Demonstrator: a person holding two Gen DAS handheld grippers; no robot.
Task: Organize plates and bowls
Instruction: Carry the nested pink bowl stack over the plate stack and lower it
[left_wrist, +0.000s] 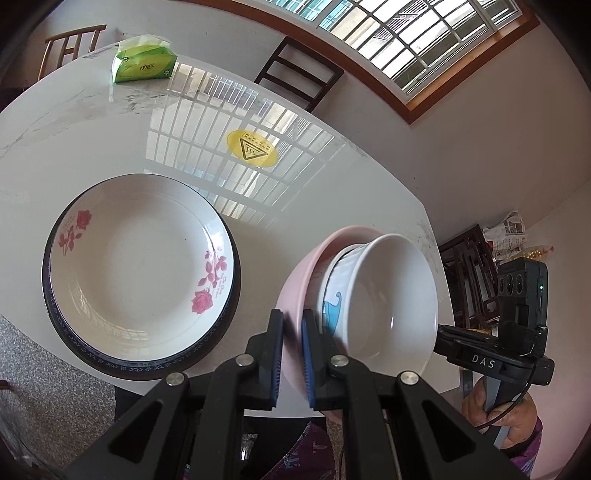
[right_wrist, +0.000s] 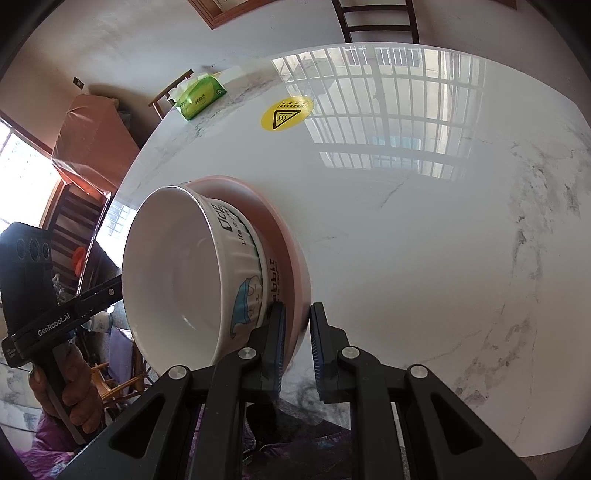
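A glossy white marbled counter sits under a barred window, whose grid reflects across the top. Both grippers clamp the rim of the same pink bowl, which holds a stack of white bowls nested inside and tilted on its side near the counter's near edge. The left gripper pinches the pink rim from one side, the right gripper from the opposite side, each with the rim between its blue pads and the jaws nearly together. Only the left wrist view shows the plates: a white rose-patterned plate stacked on a dark blue-rimmed one, lying flat just left of the left gripper. Only the right wrist view shows the printed lettering and cartoon on the outer white bowl, and the wide bare stretch of counter ahead and to the right of the right gripper. Far ahead of both grippers lie a yellow warning sticker and, beyond it, a green tissue pack near the far edge. Dark wooden chairs stand past that edge. The pink bowl overhangs the near edge slightly.
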